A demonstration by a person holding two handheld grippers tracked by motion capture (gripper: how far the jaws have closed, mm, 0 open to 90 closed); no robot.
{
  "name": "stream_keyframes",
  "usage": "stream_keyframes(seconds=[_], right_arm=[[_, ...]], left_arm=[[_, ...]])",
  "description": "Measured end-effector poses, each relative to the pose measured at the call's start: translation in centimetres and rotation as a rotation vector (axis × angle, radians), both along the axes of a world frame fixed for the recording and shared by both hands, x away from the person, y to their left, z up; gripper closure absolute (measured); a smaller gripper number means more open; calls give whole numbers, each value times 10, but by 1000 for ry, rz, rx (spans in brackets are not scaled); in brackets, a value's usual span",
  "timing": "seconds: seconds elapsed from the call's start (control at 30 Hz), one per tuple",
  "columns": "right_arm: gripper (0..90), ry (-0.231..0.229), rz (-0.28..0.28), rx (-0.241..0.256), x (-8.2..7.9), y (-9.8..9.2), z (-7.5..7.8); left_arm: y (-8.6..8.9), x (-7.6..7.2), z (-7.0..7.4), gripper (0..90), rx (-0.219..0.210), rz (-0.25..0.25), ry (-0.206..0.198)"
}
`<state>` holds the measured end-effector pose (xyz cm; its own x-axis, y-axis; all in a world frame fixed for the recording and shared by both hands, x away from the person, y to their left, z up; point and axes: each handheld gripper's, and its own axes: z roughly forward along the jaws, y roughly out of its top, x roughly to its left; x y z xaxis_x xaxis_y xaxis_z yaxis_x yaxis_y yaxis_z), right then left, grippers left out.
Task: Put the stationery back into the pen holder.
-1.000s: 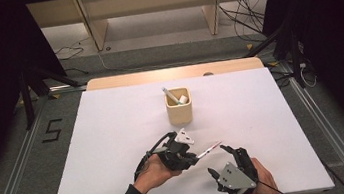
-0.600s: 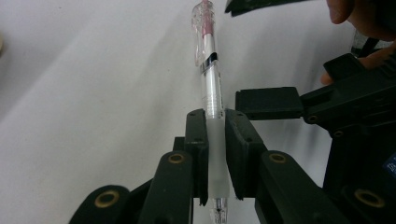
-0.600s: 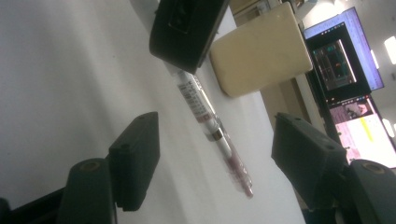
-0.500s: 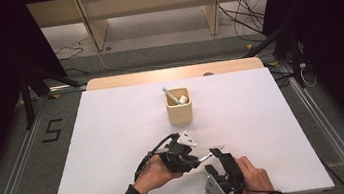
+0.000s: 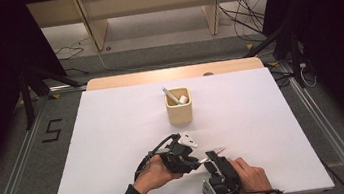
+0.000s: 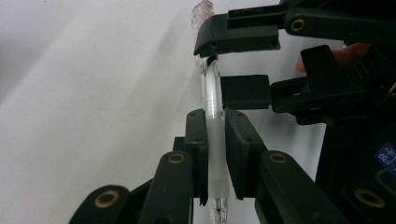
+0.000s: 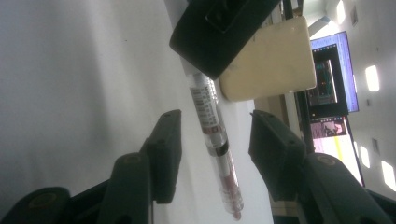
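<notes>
Clear plastic pen, frosted grip: clamped in the left hand-held gripper, above the white table. Right hand-held gripper: jaws wide, flanking the pen's free end, not touching.

Table: I saw a white-covered top with a bare wooden strip along its far edge. Standing on it, toward the far middle: one cream square holder, upright, with a pen leaning inside.
</notes>
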<state>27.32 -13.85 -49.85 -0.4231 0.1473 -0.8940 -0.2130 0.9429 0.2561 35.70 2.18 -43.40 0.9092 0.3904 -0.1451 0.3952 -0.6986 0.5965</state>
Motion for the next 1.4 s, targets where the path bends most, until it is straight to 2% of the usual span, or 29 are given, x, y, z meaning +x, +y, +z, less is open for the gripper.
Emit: stream_keyframes(seconds=[0.33,0.77,1.07,1.3,1.4], right_arm=[[661,-17,24,-39,0,4,-3],[751,-28,44,-74,-2,6,-5],[782,-41,67,-103,-2,7,-7],[790,-44,63,-116,-3,6,-8],[790,-49,61,-116,-3,5,-6]], left_arm=[[-1,-1,0,795,8,-17,10],[-2,-2,0,794,16,-32,18],[-1,-1,0,793,16,-35,23],[-1,-1,0,778,3,-26,35],[0,1,-2,719,12,-20,44]])
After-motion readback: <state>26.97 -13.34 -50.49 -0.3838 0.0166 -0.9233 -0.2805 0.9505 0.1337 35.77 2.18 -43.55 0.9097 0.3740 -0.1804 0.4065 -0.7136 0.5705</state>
